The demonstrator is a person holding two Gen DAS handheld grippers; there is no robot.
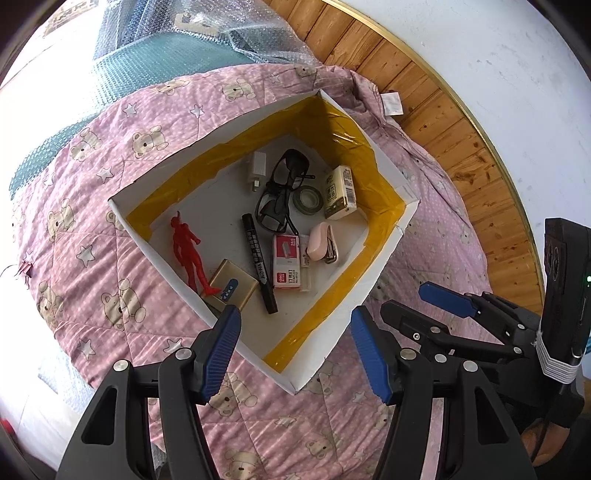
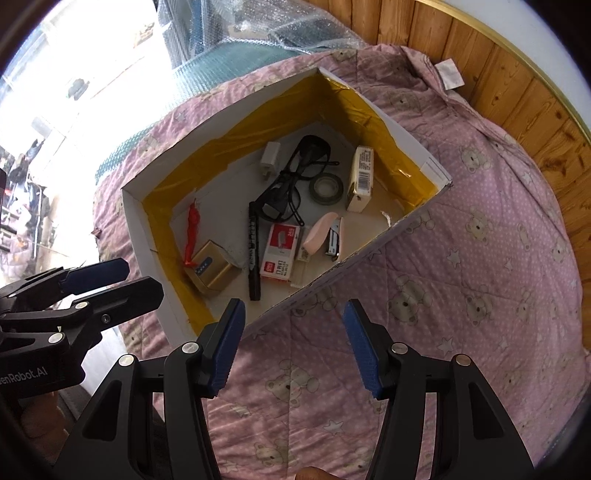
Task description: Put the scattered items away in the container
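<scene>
A white cardboard box (image 1: pixel 380 280) with yellow tape inside (image 2: pixel 155 258) lies on the pink bear-print quilt. Inside lie a red figure (image 1: pixel 186 251), a gold box (image 1: pixel 234 290), a black marker (image 1: pixel 258 264), a staples box (image 1: pixel 288 264), a pink stapler (image 1: pixel 323 243), black glasses (image 1: pixel 282 188), a tape roll (image 1: pixel 309 199), a white charger (image 1: pixel 258 166) and a cream carton (image 1: pixel 340 192). My left gripper (image 1: pixel 295 354) hovers open over the box's near corner. My right gripper (image 2: pixel 291 345) stands open above the near wall, holding nothing.
The quilt (image 2: pixel 480 258) covers a rounded surface. Bubble wrap (image 1: pixel 207 33) over a teal sheet lies beyond the box. A wooden floor (image 1: pixel 461 140) and a white wall run to the right. A small white packet (image 1: pixel 391 104) rests by the quilt's edge.
</scene>
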